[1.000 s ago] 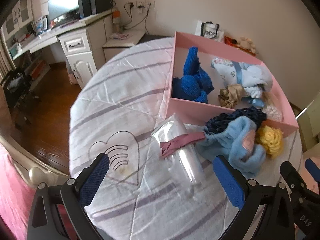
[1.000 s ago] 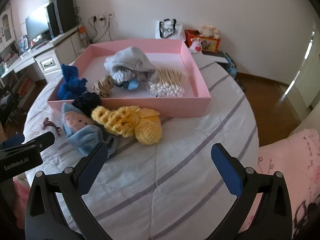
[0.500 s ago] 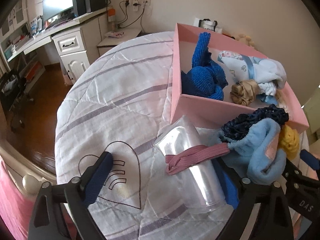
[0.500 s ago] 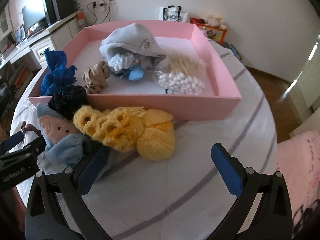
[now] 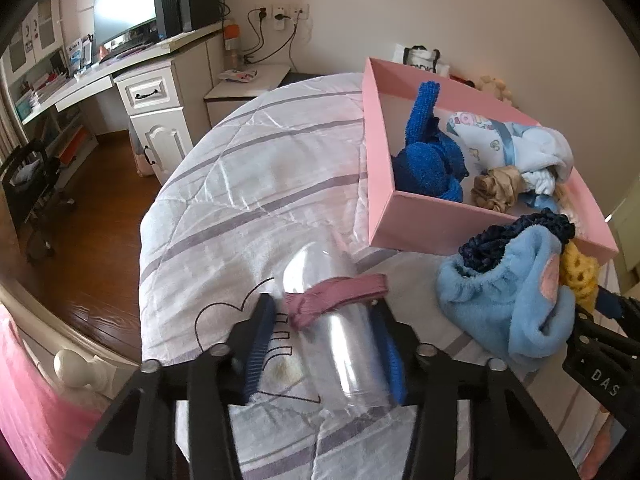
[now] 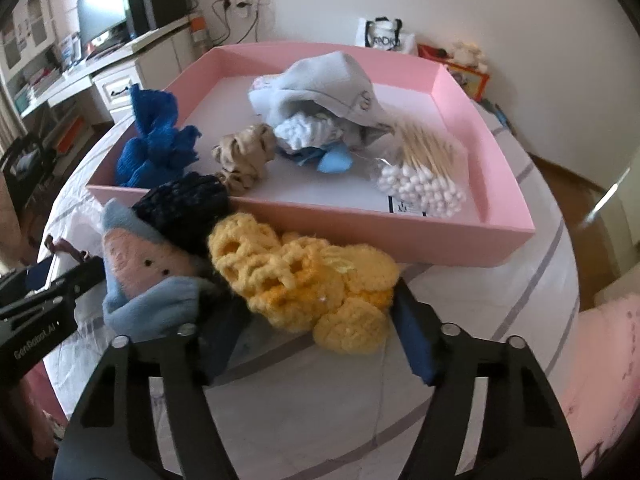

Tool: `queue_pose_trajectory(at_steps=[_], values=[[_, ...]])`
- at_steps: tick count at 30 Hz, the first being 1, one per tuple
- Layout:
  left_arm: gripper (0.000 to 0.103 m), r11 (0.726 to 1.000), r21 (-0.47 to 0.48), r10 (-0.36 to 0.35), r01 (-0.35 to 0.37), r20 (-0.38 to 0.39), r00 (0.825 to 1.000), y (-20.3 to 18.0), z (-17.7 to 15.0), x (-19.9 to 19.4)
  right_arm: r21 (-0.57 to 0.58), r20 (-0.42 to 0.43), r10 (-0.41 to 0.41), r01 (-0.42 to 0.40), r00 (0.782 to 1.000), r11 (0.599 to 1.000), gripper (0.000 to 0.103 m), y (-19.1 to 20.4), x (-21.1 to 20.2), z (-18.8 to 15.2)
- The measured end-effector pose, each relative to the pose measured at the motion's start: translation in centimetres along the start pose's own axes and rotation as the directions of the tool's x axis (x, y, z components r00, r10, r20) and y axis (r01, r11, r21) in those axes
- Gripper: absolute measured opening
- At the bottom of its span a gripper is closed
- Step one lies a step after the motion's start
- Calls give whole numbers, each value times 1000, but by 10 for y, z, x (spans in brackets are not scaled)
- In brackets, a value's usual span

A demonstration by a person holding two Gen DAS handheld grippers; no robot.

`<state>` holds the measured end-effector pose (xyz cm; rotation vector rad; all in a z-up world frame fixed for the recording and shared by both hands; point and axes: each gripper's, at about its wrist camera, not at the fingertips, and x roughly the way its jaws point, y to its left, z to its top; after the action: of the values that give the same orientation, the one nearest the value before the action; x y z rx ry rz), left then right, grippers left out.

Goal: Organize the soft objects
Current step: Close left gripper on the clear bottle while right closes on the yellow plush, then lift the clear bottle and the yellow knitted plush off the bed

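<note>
My left gripper (image 5: pixel 326 340) has its blue pads on both sides of a clear plastic bag (image 5: pixel 340 340) with a mauve hair band (image 5: pixel 336 294) across it, lying on the striped cover. My right gripper (image 6: pixel 316 340) has its pads on both sides of a yellow crocheted piece (image 6: pixel 304 276); it is not fully closed. Beside that lie a light blue plush item (image 6: pixel 148 276), also in the left wrist view (image 5: pixel 516 300), and a dark navy scrunchie (image 6: pixel 184 204). The pink tray (image 6: pixel 400 236) holds a blue cloth (image 6: pixel 156 144), a tan scrunchie (image 6: pixel 244 156), pale baby clothes (image 6: pixel 320 96) and cotton swabs (image 6: pixel 424 176).
The round table has a white striped cover (image 5: pixel 260 184) and drops off at its left edge to a wood floor (image 5: pixel 92 216). A white desk with a monitor (image 5: pixel 124 16) stands at the back left. A pink bed (image 6: pixel 604 360) lies at the right.
Both grippers moved forward and down. The left one narrowed around the plastic bag. The right one narrowed around the yellow crocheted piece.
</note>
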<state>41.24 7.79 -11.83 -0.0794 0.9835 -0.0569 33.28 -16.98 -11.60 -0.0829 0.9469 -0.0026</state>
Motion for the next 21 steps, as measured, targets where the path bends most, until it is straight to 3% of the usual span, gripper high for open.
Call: queue_pose_trajectory(at_steps=[3, 7, 21], values=[[37, 1000, 7, 11, -11, 0, 1000, -5, 4, -4, -12, -9, 16, -16, 1000, 1000, 36, 2, -2, -7], [36, 1000, 14, 20, -20, 0, 1000, -11, 4, -7, 3, -5, 6, -6, 1000, 1000, 26, -5, -8, -11], [36, 999, 49, 11, -12, 9, 1000, -32, -3, -29, 35, 36, -5, 4, 999, 999, 24, -25, -35, -22]])
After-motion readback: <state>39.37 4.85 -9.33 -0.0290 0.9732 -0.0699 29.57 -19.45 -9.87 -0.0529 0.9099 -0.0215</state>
